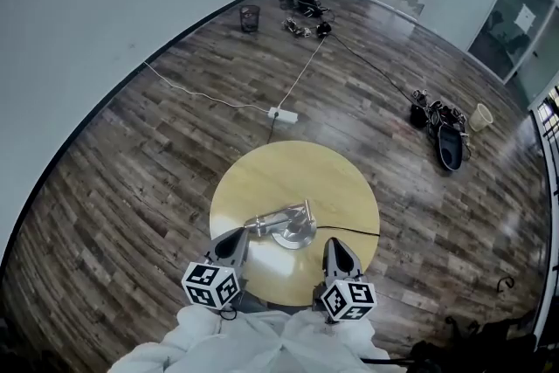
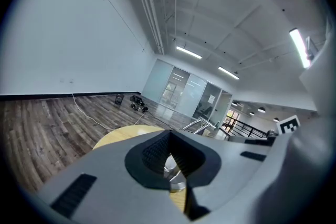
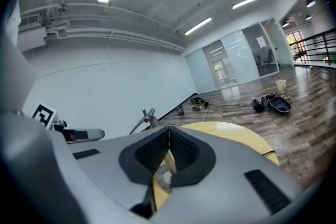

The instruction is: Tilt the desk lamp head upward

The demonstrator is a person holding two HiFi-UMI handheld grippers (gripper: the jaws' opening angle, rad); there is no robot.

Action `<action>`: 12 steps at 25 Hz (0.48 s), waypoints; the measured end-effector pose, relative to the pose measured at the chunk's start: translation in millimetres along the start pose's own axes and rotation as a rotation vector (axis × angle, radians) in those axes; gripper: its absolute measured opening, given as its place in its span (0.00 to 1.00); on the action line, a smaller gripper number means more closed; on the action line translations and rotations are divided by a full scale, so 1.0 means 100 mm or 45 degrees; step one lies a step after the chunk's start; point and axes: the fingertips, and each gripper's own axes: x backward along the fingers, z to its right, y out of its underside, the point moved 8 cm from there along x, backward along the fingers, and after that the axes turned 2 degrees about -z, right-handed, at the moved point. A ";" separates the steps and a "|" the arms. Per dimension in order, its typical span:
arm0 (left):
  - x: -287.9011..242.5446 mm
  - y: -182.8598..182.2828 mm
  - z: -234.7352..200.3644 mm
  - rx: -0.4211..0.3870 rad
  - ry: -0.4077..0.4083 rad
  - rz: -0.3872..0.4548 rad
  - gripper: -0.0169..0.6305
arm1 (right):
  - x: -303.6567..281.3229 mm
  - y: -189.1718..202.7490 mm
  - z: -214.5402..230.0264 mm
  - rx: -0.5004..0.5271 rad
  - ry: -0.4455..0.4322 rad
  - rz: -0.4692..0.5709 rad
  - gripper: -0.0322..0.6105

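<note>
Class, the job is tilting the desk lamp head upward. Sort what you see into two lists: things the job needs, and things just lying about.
Belongs to the job:
- desk lamp
- round table under it
- left gripper, fingers shut
- right gripper, fingers shut

Just lying about on the floor:
- power strip
- black bin
- cable pile
- dark bags
- beige tub

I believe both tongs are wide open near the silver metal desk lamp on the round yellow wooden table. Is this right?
Not wide open. The left tongs and the right tongs are both shut with nothing between them, as the left gripper view and the right gripper view show. They are indeed near the silver metal desk lamp on the round yellow wooden table.
</note>
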 end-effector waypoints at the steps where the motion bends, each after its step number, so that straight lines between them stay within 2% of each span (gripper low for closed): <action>1: -0.01 -0.01 -0.03 -0.003 -0.008 0.004 0.03 | -0.07 0.02 0.04 0.013 -0.025 -0.021 0.07; 4: -0.01 0.00 -0.19 0.014 -0.071 -0.004 0.03 | -0.28 0.17 0.18 0.078 -0.128 -0.107 0.07; 6: 0.02 0.01 -0.30 -0.003 -0.103 0.003 0.03 | -0.43 0.34 0.24 0.207 -0.246 -0.192 0.07; 9: 0.03 0.05 -0.49 -0.125 -0.116 0.002 0.03 | -0.74 0.59 0.34 0.453 -0.398 -0.315 0.13; 10: 0.02 0.09 -0.55 -0.179 -0.125 -0.023 0.03 | -0.86 0.65 0.37 0.523 -0.440 -0.344 0.18; 12: 0.00 0.18 -0.68 -0.267 -0.138 -0.103 0.03 | -1.11 0.75 0.39 0.624 -0.537 -0.385 0.20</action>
